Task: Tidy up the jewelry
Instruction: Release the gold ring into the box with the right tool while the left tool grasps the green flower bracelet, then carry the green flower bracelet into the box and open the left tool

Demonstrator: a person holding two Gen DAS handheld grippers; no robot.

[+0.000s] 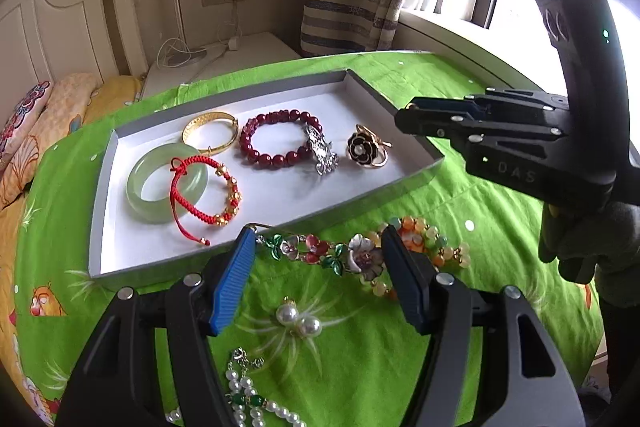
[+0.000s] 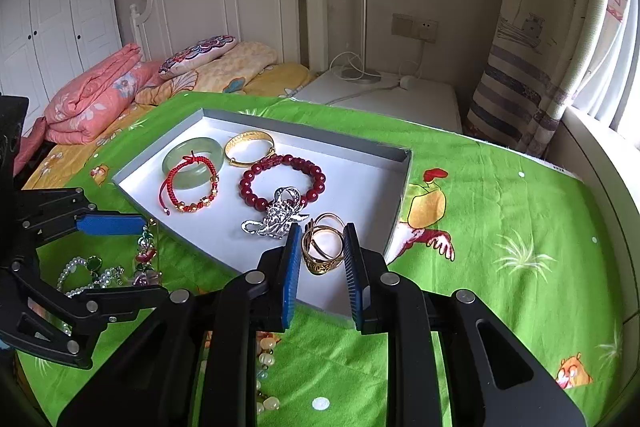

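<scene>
A grey tray with a white floor [image 1: 120, 243] [image 2: 360, 155] lies on the green cloth. It holds a jade bangle [image 1: 166, 183], a red cord bracelet [image 1: 204, 195], a gold bangle [image 1: 210, 137], a dark red bead bracelet [image 1: 276, 143], a silver brooch [image 1: 322, 155] and a black flower ring [image 1: 366, 147]. My left gripper [image 1: 318, 275] is open, its fingers either side of a flower bracelet [image 1: 340, 253] on the cloth. My right gripper [image 2: 322, 267] is open above the tray's near corner, with the gold ring [image 2: 322, 247] between its fingers but untouched.
Pearl earrings [image 1: 298, 319] and a pearl necklace [image 1: 244, 391] lie on the cloth near the left gripper. An orange bead bracelet [image 1: 436, 239] lies beside the flower bracelet. A bed [image 2: 120, 87], a white nightstand [image 2: 380, 95] and a curtain [image 2: 540, 67] stand behind the table.
</scene>
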